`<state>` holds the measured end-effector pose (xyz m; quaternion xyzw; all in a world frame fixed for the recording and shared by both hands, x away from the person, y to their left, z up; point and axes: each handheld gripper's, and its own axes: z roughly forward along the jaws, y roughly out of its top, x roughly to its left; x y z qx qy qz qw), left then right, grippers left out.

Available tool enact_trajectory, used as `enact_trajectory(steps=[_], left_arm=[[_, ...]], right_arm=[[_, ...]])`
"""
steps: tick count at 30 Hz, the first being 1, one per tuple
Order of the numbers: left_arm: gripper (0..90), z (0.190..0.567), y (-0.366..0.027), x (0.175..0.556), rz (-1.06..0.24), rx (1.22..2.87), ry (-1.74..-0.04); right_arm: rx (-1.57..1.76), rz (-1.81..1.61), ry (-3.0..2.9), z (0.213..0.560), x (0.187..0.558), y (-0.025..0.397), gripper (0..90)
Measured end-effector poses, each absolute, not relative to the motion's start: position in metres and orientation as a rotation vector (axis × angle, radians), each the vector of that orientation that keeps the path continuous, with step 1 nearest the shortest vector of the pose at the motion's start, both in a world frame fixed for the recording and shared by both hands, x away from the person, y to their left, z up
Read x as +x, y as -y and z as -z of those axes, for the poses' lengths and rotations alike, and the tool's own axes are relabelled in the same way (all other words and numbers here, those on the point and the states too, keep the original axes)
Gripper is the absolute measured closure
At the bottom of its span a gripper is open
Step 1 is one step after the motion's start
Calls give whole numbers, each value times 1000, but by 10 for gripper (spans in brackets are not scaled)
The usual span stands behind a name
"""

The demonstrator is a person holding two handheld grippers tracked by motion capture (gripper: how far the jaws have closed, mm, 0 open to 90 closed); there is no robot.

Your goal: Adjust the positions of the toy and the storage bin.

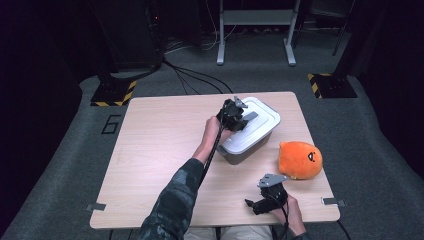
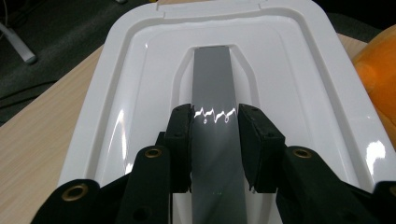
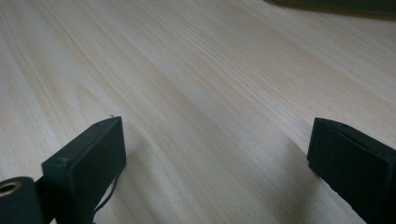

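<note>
A grey box (image 1: 239, 154) with a white lid (image 1: 261, 123) stands on the table at centre right. Along the lid's (image 2: 289, 60) top runs a grey handle strip (image 2: 212, 74). My left gripper (image 2: 215, 116) is shut on that handle (image 1: 250, 116), one jaw on each side of it. In the high view the left gripper (image 1: 236, 118) sits over the lid's near-left end. My right gripper (image 1: 252, 204) lies near the table's front edge, pointing left. Its jaws stand wide apart, and the right gripper (image 3: 215, 149) has only bare wood between them.
An orange plush toy (image 1: 299, 159) sits on the table just right of the box, and its edge (image 2: 380, 70) shows beside the lid. The wooden table (image 1: 155, 150) has open room on its left half. Cables and a metal stand are on the floor beyond.
</note>
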<state>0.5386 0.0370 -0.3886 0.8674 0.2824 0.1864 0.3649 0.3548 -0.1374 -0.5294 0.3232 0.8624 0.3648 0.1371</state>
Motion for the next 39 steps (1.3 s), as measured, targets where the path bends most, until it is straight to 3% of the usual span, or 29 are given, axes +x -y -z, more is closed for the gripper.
enact_trajectory(steps=[39], left_arm=[[663, 392, -107, 484, -433, 2210, -707]], right_arm=[[942, -1056, -2492, 530, 355, 137, 38]])
